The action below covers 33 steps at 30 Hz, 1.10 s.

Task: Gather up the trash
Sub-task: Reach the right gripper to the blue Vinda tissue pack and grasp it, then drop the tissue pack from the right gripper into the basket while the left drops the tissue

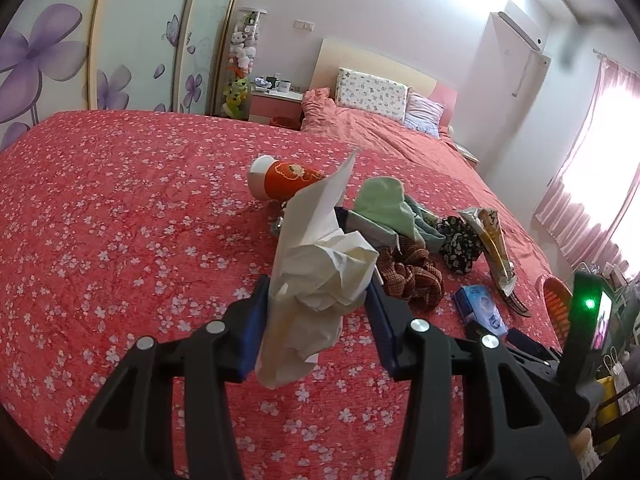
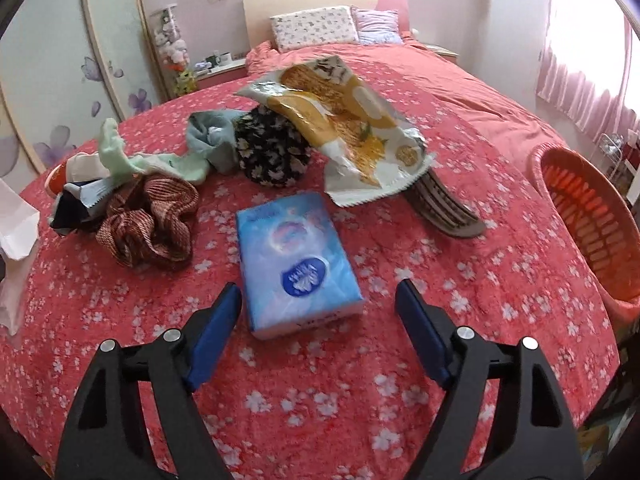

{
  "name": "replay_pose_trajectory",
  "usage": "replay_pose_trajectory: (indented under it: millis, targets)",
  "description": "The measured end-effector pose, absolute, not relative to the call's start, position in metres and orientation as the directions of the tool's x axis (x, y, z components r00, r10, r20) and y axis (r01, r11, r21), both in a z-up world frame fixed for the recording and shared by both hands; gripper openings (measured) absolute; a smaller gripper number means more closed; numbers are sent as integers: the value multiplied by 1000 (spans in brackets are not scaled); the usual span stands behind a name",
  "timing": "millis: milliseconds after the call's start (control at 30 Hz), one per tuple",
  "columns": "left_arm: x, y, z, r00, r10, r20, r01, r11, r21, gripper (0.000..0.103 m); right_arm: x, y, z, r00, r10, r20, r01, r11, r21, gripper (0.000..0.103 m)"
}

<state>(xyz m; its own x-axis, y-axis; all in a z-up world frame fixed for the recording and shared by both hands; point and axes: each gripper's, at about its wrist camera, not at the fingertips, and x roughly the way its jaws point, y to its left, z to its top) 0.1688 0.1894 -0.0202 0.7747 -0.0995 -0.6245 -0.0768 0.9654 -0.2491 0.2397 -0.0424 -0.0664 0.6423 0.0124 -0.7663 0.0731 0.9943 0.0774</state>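
My left gripper [image 1: 318, 288] is shut on a crumpled white paper tissue [image 1: 320, 264] and holds it above the red bedspread; the paper also shows at the left edge of the right wrist view [image 2: 14, 216]. My right gripper [image 2: 318, 300] is open and empty, with a blue tissue pack [image 2: 296, 264] lying on the bed just ahead between its fingers. A yellow-and-white snack wrapper [image 2: 352, 120] lies over a floral cloth [image 2: 272, 152] behind the pack; the wrapper also shows in the left wrist view [image 1: 492, 240]. An orange basket [image 2: 592, 220] stands at the bed's right edge.
On the bed lie a brown scrunchie [image 2: 148, 220], green and grey socks [image 2: 168, 160], an orange-and-white bottle [image 1: 288, 180] and a brown comb [image 2: 444, 208]. Pillows [image 2: 316, 28] are at the headboard. A wardrobe [image 1: 60, 60] stands left, a curtained window [image 2: 584, 68] right.
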Motion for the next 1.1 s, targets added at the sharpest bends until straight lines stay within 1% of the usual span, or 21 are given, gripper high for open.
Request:
replay_pose_trajectory:
  millis: [133, 200, 233, 267, 400, 567, 767, 1100]
  targets:
    - [169, 186, -19, 775, -101, -624, -71, 967, -244, 46, 248, -36, -68, 635, 5, -773, 49, 998, 46, 78]
    - [170, 184, -18, 775, -102, -624, -68, 968, -243, 46, 250, -35, -68, 635, 0, -772, 44, 998, 36, 71]
    - [169, 184, -18, 776, -102, -623, -67, 968, -243, 46, 249, -35, -68, 638, 3, -770, 38, 999, 35, 62]
    - [170, 182, -17, 775, -103, -623, -65, 968, -241, 46, 248, -35, -67, 642, 5, -767, 31, 999, 33, 58]
    - [171, 175, -17, 774, -108, -624, -56, 970, -238, 46, 245, -38, -65, 649, 10, -761, 21, 999, 31, 54]
    - [174, 160, -13, 774, -120, -622, -31, 974, -226, 46, 233, -46, -57, 667, 34, -744, 11, 998, 56, 52]
    - [177, 135, -9, 773, -142, -618, 8, 977, -215, 46, 208, -68, -38, 724, 31, -689, 7, 999, 52, 52]
    - [185, 73, -4, 753, -222, -619, 113, 971, -210, 46, 187, -126, -16, 787, -41, -616, 109, 991, 74, 52]
